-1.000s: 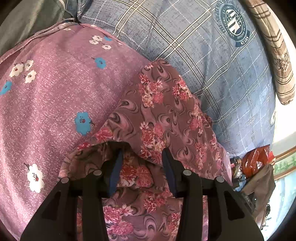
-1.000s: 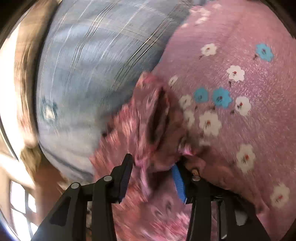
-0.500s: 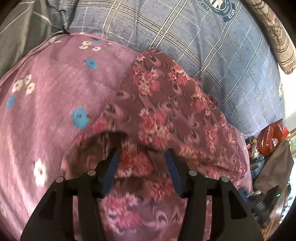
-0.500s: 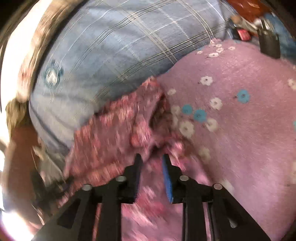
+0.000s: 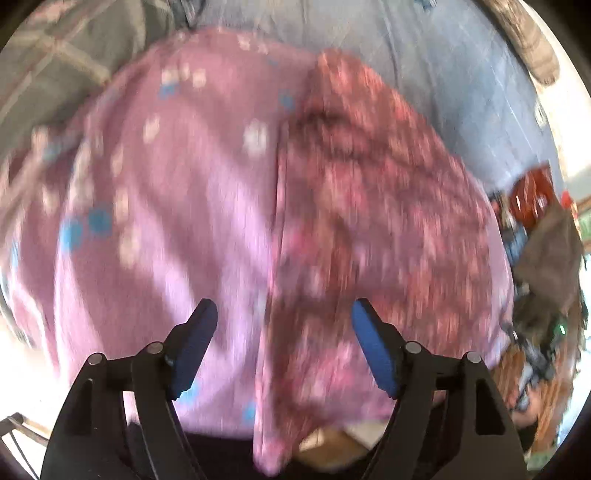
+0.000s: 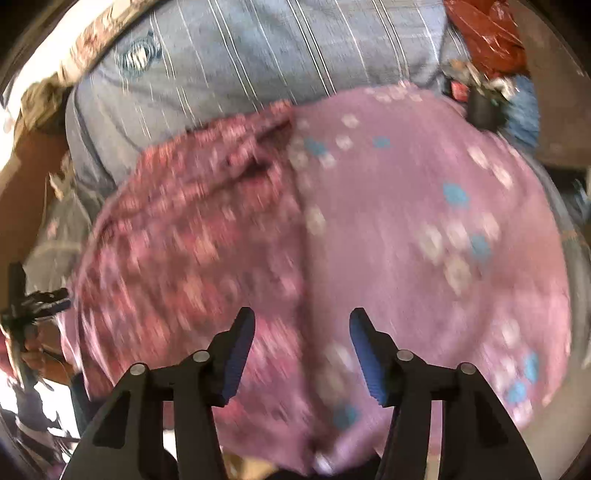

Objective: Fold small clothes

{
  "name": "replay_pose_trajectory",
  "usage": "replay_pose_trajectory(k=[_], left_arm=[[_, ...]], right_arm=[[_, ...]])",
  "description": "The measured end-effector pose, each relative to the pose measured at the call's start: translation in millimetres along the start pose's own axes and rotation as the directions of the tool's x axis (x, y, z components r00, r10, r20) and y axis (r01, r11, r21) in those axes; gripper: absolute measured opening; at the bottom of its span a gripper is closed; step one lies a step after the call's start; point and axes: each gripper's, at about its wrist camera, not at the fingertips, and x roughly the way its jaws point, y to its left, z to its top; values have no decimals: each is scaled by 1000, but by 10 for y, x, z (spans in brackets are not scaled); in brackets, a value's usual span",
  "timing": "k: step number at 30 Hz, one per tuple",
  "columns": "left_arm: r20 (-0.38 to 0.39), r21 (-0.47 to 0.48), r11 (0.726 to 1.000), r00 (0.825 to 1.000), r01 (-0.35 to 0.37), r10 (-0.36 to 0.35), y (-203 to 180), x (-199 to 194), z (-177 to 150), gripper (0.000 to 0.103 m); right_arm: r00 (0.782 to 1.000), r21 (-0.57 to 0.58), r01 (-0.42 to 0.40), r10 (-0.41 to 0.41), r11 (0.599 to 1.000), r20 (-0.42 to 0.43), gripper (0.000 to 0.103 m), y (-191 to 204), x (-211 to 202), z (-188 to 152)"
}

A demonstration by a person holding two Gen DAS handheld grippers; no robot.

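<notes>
Both views are blurred by motion. A brown-red flowered garment [image 5: 369, 206] lies flat on a pink cloth with white and blue flowers [image 5: 177, 206], filling the right half of the left wrist view. In the right wrist view the same garment [image 6: 192, 236] lies on the left and the pink cloth [image 6: 424, 229] on the right. My left gripper [image 5: 282, 319] hangs above the garment's straight left edge, its jaws opening with nothing between them. My right gripper [image 6: 301, 325] hovers over that same edge, jaws also opening and empty.
A blue checked sheet [image 5: 461, 74] with a round badge [image 6: 136, 59] lies beyond the cloths. A striped bolster [image 5: 528, 40] sits at the far right. Red bags [image 6: 487, 33] and clutter [image 5: 535, 229] crowd one side. Floor shows below the cloth's near edge [image 5: 332, 446].
Both grippers have let go of the flowered garment, opened and pulled back from it. The garment now lies flatter, with a straight folded edge down the middle.
</notes>
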Motion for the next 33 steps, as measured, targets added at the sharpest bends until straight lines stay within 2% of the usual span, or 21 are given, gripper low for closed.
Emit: replay_pose_trajectory(k=[2, 6, 9, 14, 15, 16, 17, 18, 19, 20, 23, 25, 28, 30, 33], left_arm=[[-34, 6, 1000, 999, 24, -24, 26, 54, -190, 75], [-103, 19, 999, 994, 49, -46, 47, 251, -538, 75], [-158, 42, 998, 987, 45, -37, 10, 390, -711, 75], [-182, 90, 995, 983, 34, -18, -32, 496, -854, 75], [-173, 98, 995, 985, 21, -3, -32, 510, -864, 71], [-158, 106, 994, 987, 6, 11, -40, 520, -872, 53], [-158, 110, 994, 987, 7, 10, -49, 533, -873, 38], [-195, 97, 994, 981, 41, -21, -44, 573, -876, 10], [-212, 83, 995, 977, 50, -31, -33, 588, -882, 3], [-209, 85, 995, 977, 52, -33, -45, 569, -888, 3], [-202, 111, 989, 977, 94, -70, -117, 427, -905, 3], [-182, 107, 977, 970, 184, -163, -139, 204, -874, 3], [-98, 108, 953, 957, 283, -273, -228, -121, -765, 3], [-55, 89, 937, 941, 338, -334, -255, -240, -661, 3], [-8, 56, 919, 921, 390, -390, -288, -304, -462, 3]], right_arm=[[999, 24, -19, 20, 1000, -35, 56, -97, 39, -179], [987, 74, -128, 134, 989, -85, 56, -131, 123, -369], [982, 0, -120, 118, 993, -149, 57, -8, 204, -450], [957, -112, -209, 180, 971, -227, 57, 183, 246, -537], [954, -135, -218, 181, 967, -239, 57, 215, 262, -556], [953, -154, -220, 178, 963, -245, 56, 244, 271, -570], [952, -183, -224, 174, 957, -253, 47, 275, 282, -594], [956, -225, -214, 156, 951, -250, 23, 314, 279, -623], [960, -260, -200, 135, 945, -247, 10, 354, 283, -623], [962, -286, -196, 127, 938, -243, 7, 363, 242, -632], [971, -333, -213, 162, 918, -176, 6, 408, 19, -650], [971, -314, -237, 209, 920, -120, 6, 405, -141, -593], [951, -237, -306, 307, 922, -37, 6, 339, -336, -446], [931, -189, -358, 366, 915, 10, 6, 280, -424, -326], [907, -134, -406, 417, 904, 62, 6, 273, -438, -162]])
